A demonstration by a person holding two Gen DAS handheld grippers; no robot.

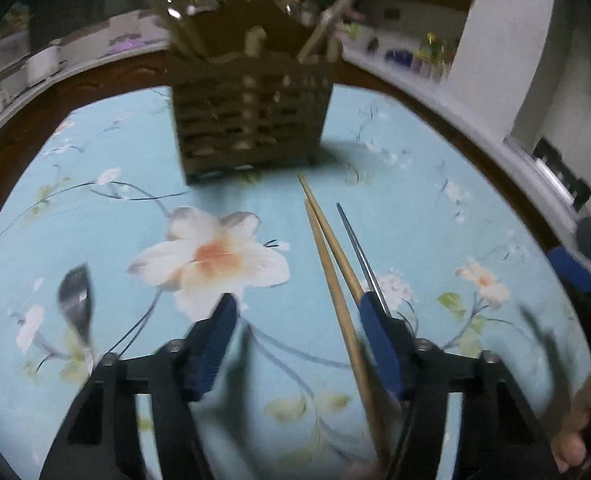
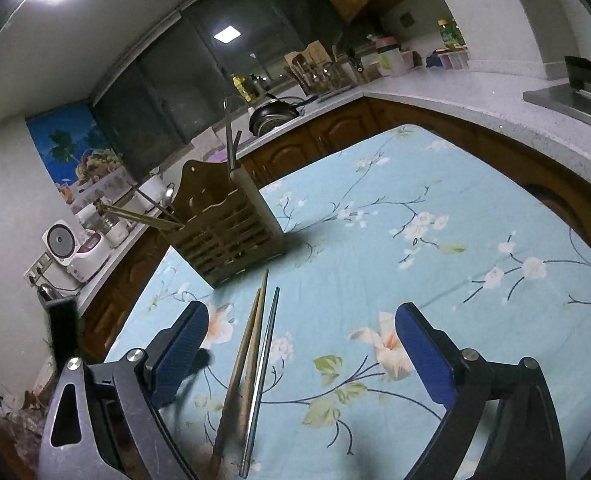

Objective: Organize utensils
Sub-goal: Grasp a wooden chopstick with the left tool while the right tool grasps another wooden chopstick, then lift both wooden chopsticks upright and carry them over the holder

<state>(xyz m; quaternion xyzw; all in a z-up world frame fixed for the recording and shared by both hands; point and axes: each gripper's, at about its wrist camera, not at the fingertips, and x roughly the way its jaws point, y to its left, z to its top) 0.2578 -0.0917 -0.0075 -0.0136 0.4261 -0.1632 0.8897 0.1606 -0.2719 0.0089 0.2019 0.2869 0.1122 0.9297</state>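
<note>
No readable brand or writing anywhere. Left gripper (image 1: 295, 312) spread apart, holding nothing; right gripper (image 2: 301, 324) likewise splayed and empty. Wooden chopsticks (image 2: 251, 344) and a metal chopstick (image 2: 265, 356) lie side by side on the floral tablecloth (image 2: 435, 184), just in front of the slotted utensil holder (image 2: 231, 232). Their near ends are cut off by the frame. Left view is motion-blurred; a spoon (image 1: 77, 300) is smeared, holder contents hard to make out.
</note>
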